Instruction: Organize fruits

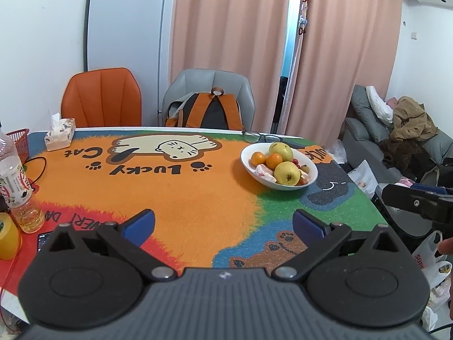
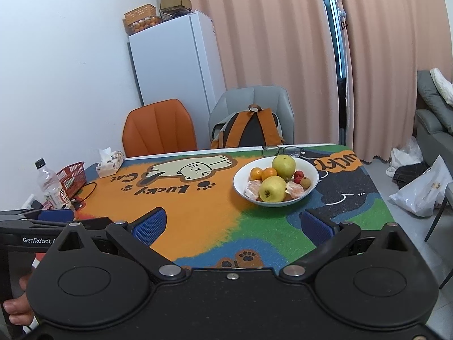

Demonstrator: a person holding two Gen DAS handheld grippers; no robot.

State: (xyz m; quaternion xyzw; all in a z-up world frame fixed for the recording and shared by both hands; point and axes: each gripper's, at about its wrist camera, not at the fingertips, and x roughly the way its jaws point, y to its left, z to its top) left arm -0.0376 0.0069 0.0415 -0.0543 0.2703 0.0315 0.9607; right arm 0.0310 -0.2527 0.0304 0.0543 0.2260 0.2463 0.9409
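Note:
A white bowl [image 1: 310, 180] [image 2: 312, 170] stands on the right part of the colourful table mat. It holds two yellow-green apples [image 1: 286, 173] [image 2: 272, 189], small oranges [image 1: 274, 160] [image 2: 269, 173], peeled orange pieces [image 2: 252, 189] and small red fruits [image 2: 298, 175]. My left gripper [image 1: 223, 223] is open and empty over the near middle of the table, well short of the bowl. My right gripper [image 2: 235, 223] is open and empty, near the table's front, with the bowl ahead of it.
Glasses [image 1: 262, 136] [image 2: 280, 150] lie behind the bowl. A tissue box [image 1: 60, 134], a red basket [image 2: 72, 177], a bottle [image 1: 17, 187] and a yellow cup [image 1: 8, 238] stand at the left. Two chairs [image 1: 103, 97] and a backpack [image 1: 205, 112] are behind the table.

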